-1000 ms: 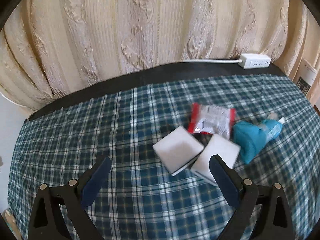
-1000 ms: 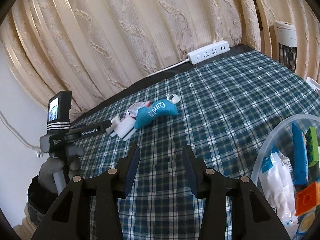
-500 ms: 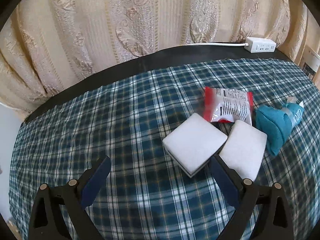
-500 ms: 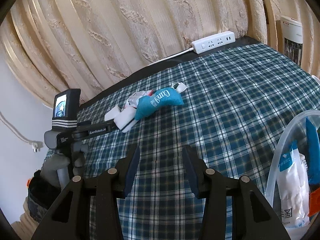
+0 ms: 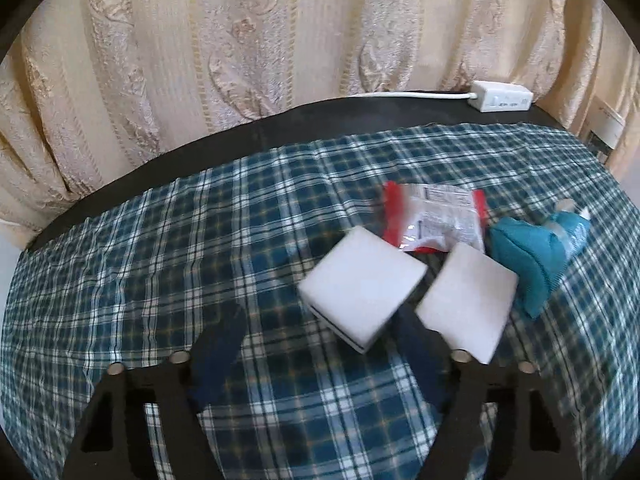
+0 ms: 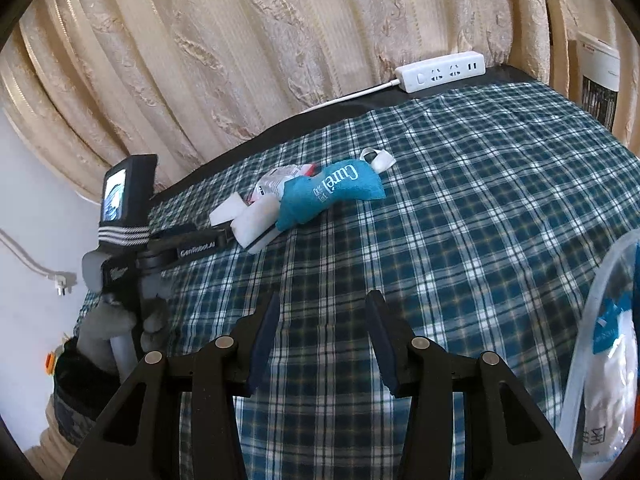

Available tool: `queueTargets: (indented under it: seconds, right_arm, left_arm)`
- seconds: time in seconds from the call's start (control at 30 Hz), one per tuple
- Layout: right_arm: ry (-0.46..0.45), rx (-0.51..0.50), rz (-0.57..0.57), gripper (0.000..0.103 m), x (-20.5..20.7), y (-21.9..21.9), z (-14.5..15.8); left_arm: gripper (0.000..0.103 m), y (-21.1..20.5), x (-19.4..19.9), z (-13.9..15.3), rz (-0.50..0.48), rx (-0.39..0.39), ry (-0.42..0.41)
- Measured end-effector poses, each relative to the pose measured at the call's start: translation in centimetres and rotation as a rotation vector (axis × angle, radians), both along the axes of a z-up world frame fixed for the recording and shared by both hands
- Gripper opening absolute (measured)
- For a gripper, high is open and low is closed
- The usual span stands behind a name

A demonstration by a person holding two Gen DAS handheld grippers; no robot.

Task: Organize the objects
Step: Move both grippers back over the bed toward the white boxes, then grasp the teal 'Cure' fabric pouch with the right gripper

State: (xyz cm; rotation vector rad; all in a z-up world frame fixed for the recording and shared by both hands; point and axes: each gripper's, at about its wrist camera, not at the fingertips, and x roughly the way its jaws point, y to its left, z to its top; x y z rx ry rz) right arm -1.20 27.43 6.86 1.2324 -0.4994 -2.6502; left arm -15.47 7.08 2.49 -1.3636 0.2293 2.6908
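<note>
On plaid tablecloth, cluster of items: two white sponge blocks, left block and right block side by side; red-and-white snack packet just behind them; teal Curel pouch touching right block. Left gripper open wide, holding nothing, its right finger near gap between blocks. Right gripper part open, empty, well apart from cluster. Clear container with packets at right edge. White power strip by curtain.

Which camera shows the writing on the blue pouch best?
The right wrist view: the blue pouch lies side-on there, with "Curel" readable in white. In the left wrist view the same pouch sits at the right edge, seen end-on, its lettering blurred and mostly hidden.
</note>
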Motion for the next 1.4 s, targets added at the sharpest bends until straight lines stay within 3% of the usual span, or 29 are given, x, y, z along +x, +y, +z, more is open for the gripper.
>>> queueTargets:
  seconds: [0.07, 0.17, 0.6, 0.9, 1.33, 1.4]
  right_arm:
    - [-0.011, -0.004, -0.004, 0.046, -0.8, -0.1, -0.1]
    - [-0.024, -0.028, -0.015, 0.046, -2.4, -0.1, -0.3]
    - [-0.084, -0.19, -0.122, 0.054, -11.5, -0.1, -2.3]
    - [-0.12, -0.128, -0.176, 0.06, -14.6, -0.2, -3.8]
    - [-0.091, -0.085, -0.12, 0.06, -15.4, -1.3, -4.2]
    - [-0.081, -0.066, -0.09, 0.049, -15.3, -2.0, -4.0]
  left_arm:
    - [0.063, 0.1, 0.3, 0.1, -0.014, 0.012, 0.0]
    - [0.057, 0.0, 0.6, 0.4, -0.022, 0.039, -0.002]
    - [0.055, -1.7, 1.2, 2.1, -0.049, 0.1, 0.032]
    - [0.085, -2.4, 0.8, 1.4, -0.019, 0.117, 0.037]
    - [0.091, -2.0, 0.3, 0.6, -0.01, 0.094, 0.046]
    - [0.092, -2.0, 0.2, 0.4, -0.015, 0.092, 0.04]
